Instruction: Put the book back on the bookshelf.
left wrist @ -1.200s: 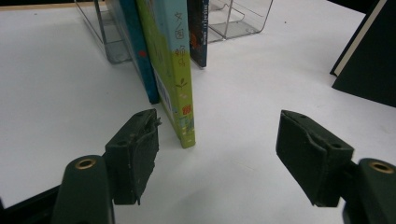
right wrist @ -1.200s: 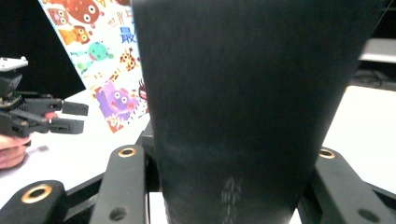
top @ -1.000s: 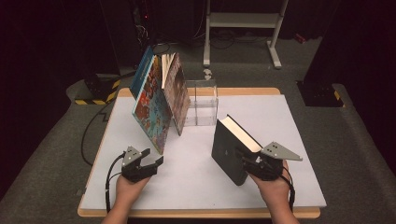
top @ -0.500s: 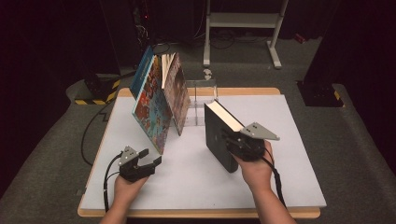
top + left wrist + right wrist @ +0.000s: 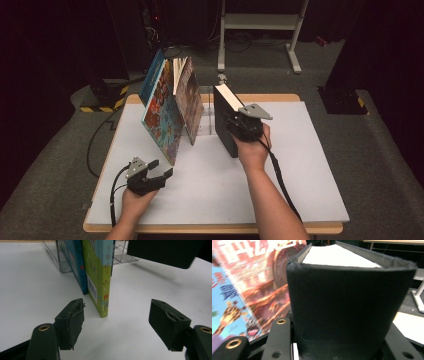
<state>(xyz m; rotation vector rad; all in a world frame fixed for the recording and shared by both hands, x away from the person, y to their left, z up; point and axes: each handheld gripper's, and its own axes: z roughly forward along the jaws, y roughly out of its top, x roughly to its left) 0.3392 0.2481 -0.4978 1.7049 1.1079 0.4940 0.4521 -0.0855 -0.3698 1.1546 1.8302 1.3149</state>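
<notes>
We have the thick black book point(image 5: 226, 120) clamped by its spine in our right gripper point(image 5: 239, 128), standing upright on its lower edge on the white table point(image 5: 300, 165), just to the right of the clear rack point(image 5: 206, 116). In the right gripper view the jaws press on both covers of the book, pages facing away. The picture books point(image 5: 172, 110) lean against the rack's left side, so that part looks done, as far as we can judge. What seems left is to bring the black book up to the rack, set it beside the others and let go. Our left gripper point(image 5: 162, 172) rests on the table in front of the rack, jaws wide apart and holding nothing, pointed at the picture books' near edges.
</notes>
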